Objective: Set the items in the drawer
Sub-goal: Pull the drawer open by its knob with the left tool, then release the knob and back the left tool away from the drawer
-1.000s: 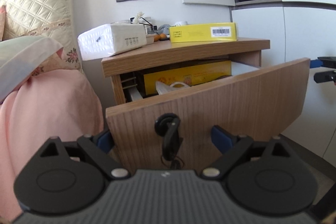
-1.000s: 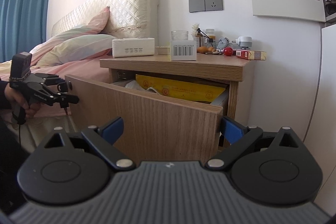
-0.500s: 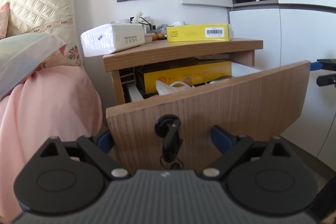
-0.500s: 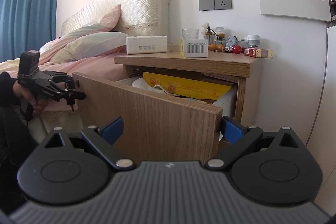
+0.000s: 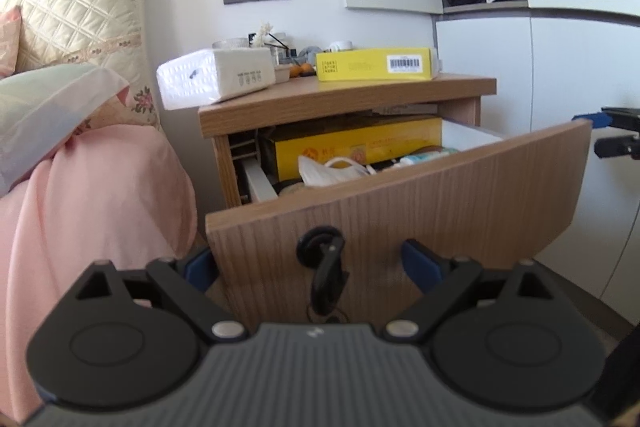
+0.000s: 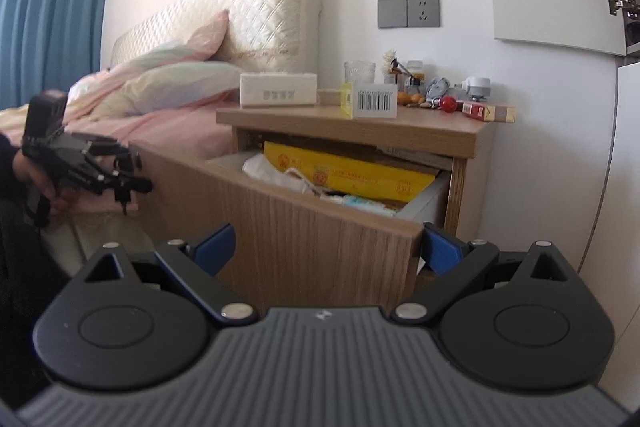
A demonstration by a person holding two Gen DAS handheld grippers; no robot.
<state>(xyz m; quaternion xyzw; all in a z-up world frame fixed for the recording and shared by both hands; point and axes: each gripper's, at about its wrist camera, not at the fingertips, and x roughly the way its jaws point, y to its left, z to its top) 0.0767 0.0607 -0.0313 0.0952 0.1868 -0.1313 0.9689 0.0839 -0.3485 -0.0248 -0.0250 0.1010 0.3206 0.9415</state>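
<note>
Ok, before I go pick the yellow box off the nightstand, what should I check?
1. drawer pulled open: ok.
2. left gripper jaws open, empty: ok.
3. right gripper jaws open, empty: ok.
4. yellow box lying free on the nightstand top: ok.
5. Spare room inside for it: cannot tell; a yellow carton and a white bag already take up much of it.

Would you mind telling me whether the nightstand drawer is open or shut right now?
Open: the drawer is pulled out from the nightstand, exposing a yellow box and white bag inside.
</note>
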